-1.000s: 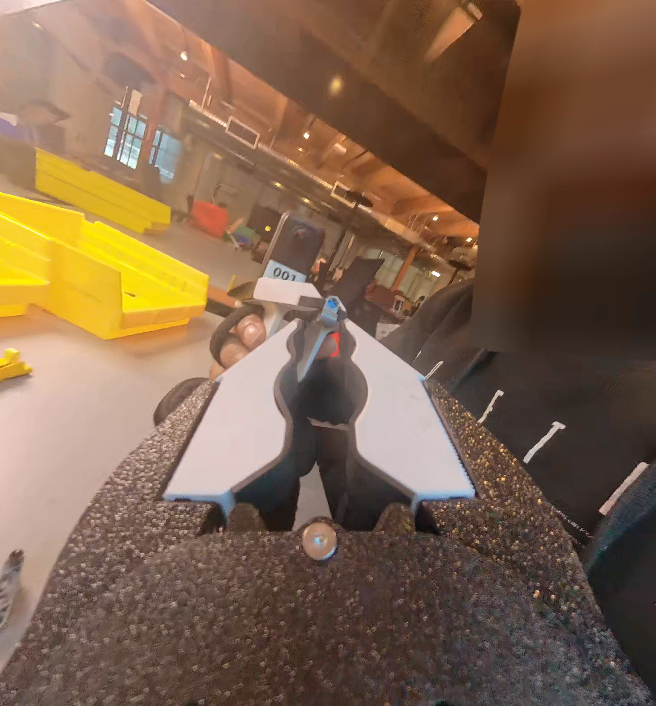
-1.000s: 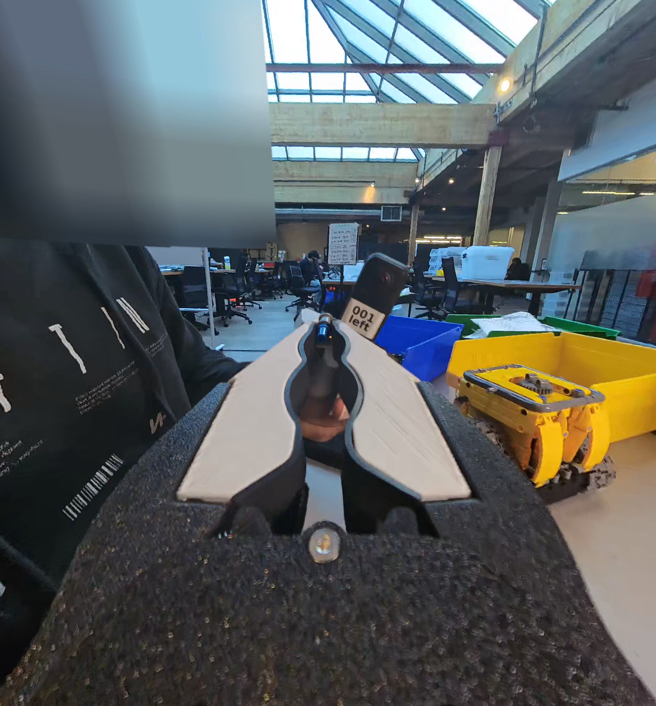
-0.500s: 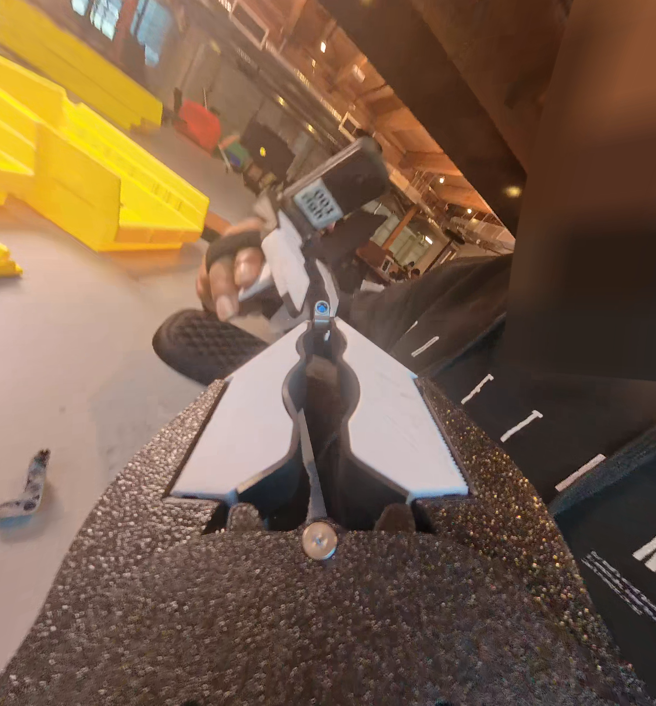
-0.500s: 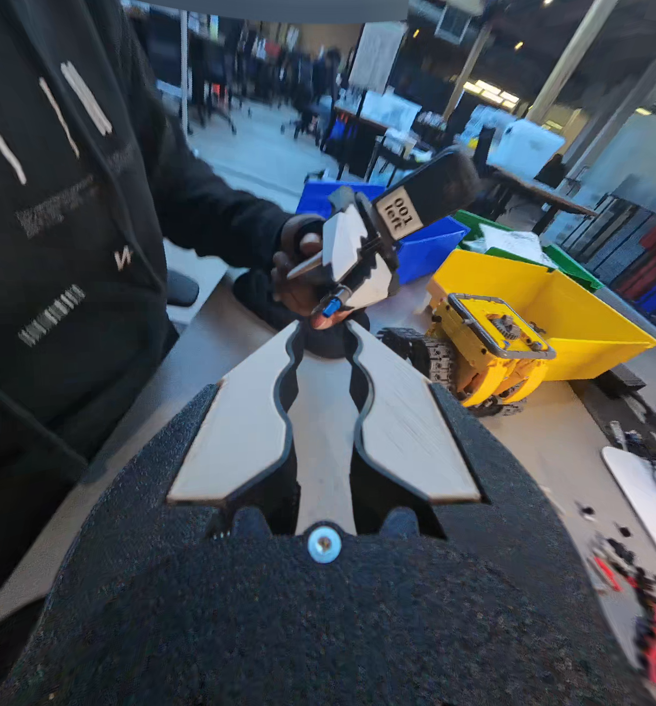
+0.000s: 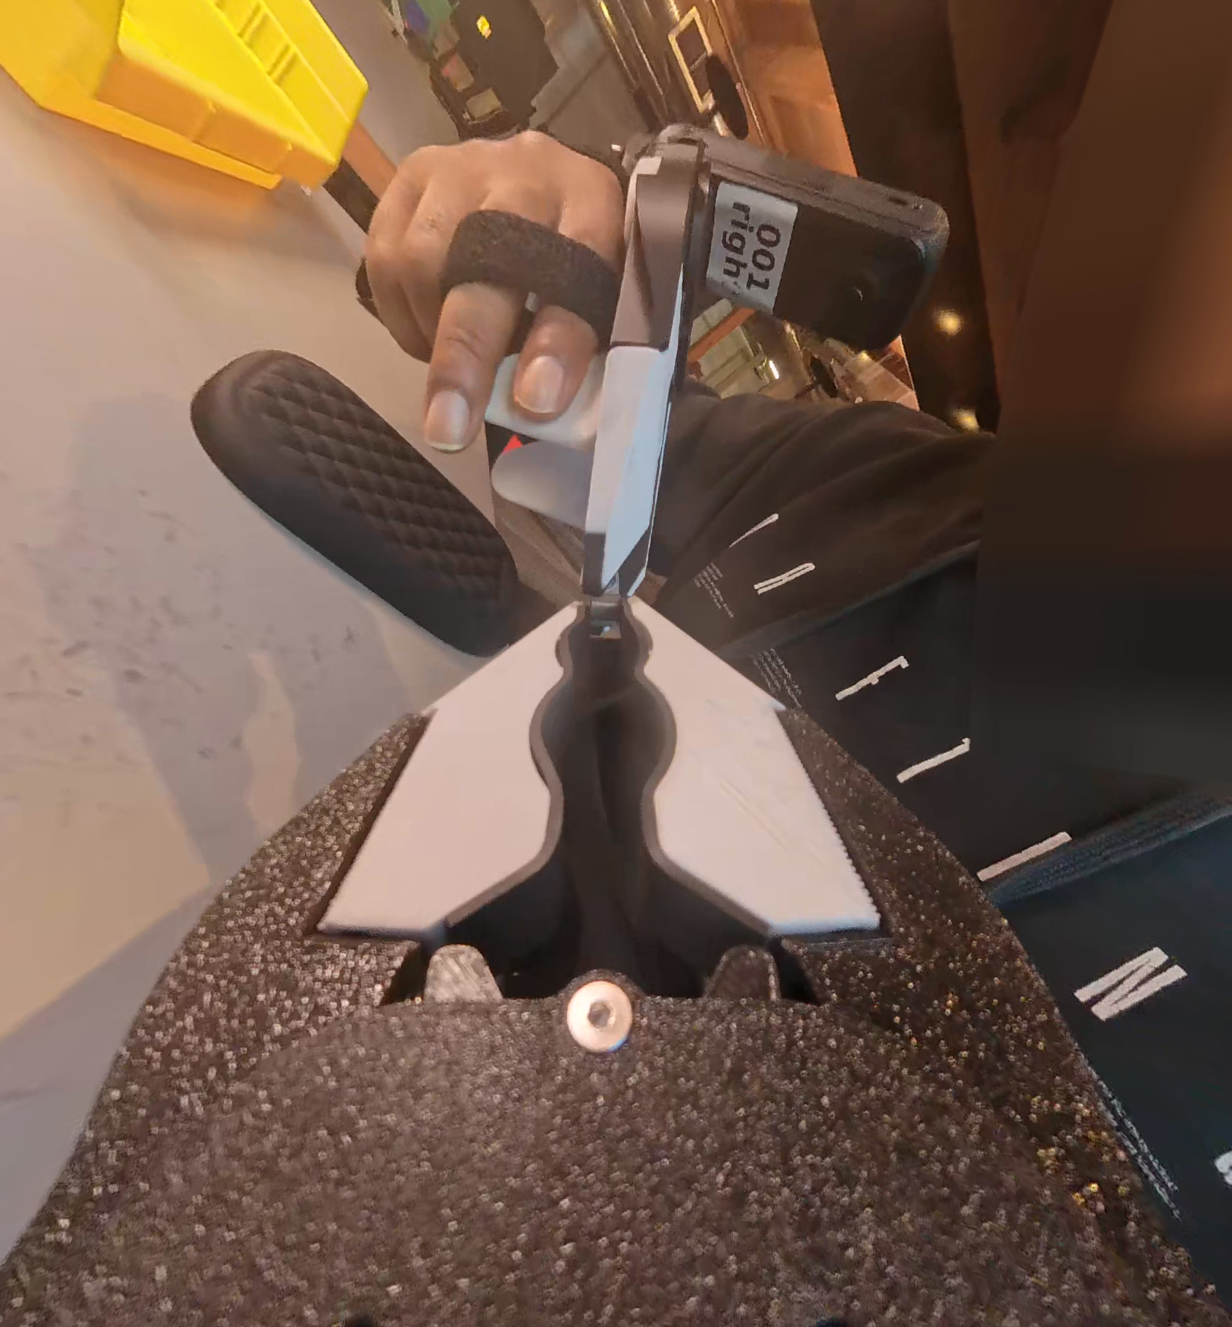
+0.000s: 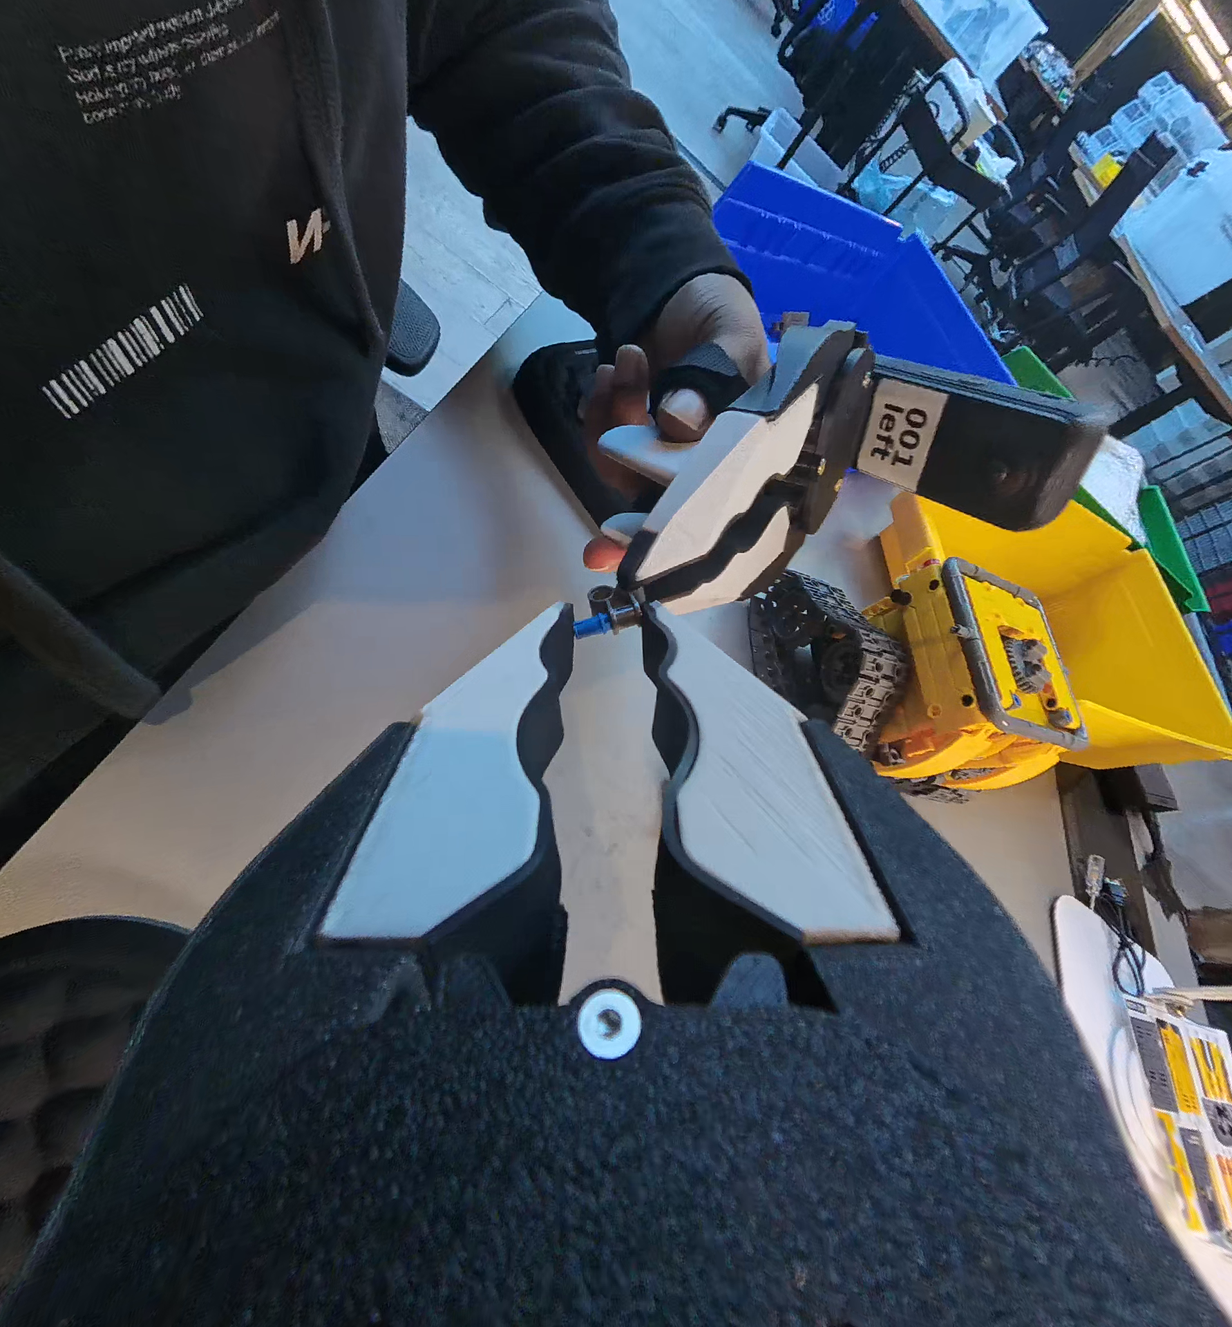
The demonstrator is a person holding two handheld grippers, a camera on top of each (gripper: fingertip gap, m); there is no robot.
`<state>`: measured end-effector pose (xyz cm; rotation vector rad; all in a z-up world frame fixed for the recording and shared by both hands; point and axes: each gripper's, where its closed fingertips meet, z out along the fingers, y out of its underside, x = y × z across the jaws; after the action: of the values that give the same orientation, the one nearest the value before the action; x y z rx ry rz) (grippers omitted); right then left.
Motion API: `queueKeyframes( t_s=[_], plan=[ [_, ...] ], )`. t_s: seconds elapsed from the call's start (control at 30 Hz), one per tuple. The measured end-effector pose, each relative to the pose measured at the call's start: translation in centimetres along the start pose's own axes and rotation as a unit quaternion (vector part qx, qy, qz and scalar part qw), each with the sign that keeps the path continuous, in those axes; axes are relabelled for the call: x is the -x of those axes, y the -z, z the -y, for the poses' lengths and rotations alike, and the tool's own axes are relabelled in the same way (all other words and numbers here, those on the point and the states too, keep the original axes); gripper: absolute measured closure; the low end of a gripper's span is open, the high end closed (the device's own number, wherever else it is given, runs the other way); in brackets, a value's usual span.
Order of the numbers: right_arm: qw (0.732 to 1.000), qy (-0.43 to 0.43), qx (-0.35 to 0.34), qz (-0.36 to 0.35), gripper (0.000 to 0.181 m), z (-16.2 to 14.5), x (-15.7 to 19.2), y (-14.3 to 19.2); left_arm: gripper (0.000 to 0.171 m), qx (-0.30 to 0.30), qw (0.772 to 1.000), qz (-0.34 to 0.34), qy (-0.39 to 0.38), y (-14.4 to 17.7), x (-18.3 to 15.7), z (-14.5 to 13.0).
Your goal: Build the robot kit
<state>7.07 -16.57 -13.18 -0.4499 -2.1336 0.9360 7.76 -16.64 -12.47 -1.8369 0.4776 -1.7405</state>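
A small grey connector with a blue pin hangs over the table between both grippers. My left gripper is shut on the connector's grey part. It comes in from the upper right in the right wrist view. My right gripper has its jaws narrowly apart. The piece lies across the gap, with the blue pin end against one fingertip and the dark end against the other. In the left wrist view my right gripper points down, tip to tip with the left. A person's hands hold both grippers.
A yellow tracked toy vehicle stands on the pale table beside a yellow bin and a blue bin. A black textured pad lies near the table's edge. A printed sheet lies at the right. The person's black hoodie is close. Both grippers' tips are close together, under 4 cm apart.
Both grippers have tilted down toward the table. My right gripper let go of the piece, turned, and now has narrowed its jaws around the piece's ends. My left gripper kept hold.
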Motion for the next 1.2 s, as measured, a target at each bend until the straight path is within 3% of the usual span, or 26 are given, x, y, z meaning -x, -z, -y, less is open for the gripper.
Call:
queueKeyframes(
  t_s=[0.13,0.3,0.7,0.97,1.03,1.2],
  plan=[
    [0.998,-0.037,-0.033,-0.043,0.163,0.1,-1.2,0.4,0.156,-0.044,0.999,-0.020,-0.004,0.2,-0.5,1.0],
    [0.993,-0.062,-0.058,-0.079,0.164,0.4,-1.8,0.5,0.165,-0.074,0.997,-0.015,-0.018,0.0,-0.3,1.8],
    [0.994,-0.071,-0.041,-0.068,0.166,-0.8,0.2,-0.8,0.165,0.008,0.998,-0.009,0.060,-0.5,1.1,-0.6],
    [0.979,-0.135,-0.083,-0.126,0.164,-2.3,-2.4,-0.2,0.164,-0.032,0.999,0.003,0.014,0.6,2.6,2.0],
    [0.974,-0.155,-0.097,-0.136,0.164,-2.6,-2.9,0.3,0.157,-0.051,0.999,0.004,-0.010,1.3,2.7,2.9],
    [0.966,-0.182,-0.107,-0.151,0.164,-3.5,-3.5,0.9,0.145,-0.030,0.993,0.070,-0.085,2.0,4.4,2.8]
  ],
)
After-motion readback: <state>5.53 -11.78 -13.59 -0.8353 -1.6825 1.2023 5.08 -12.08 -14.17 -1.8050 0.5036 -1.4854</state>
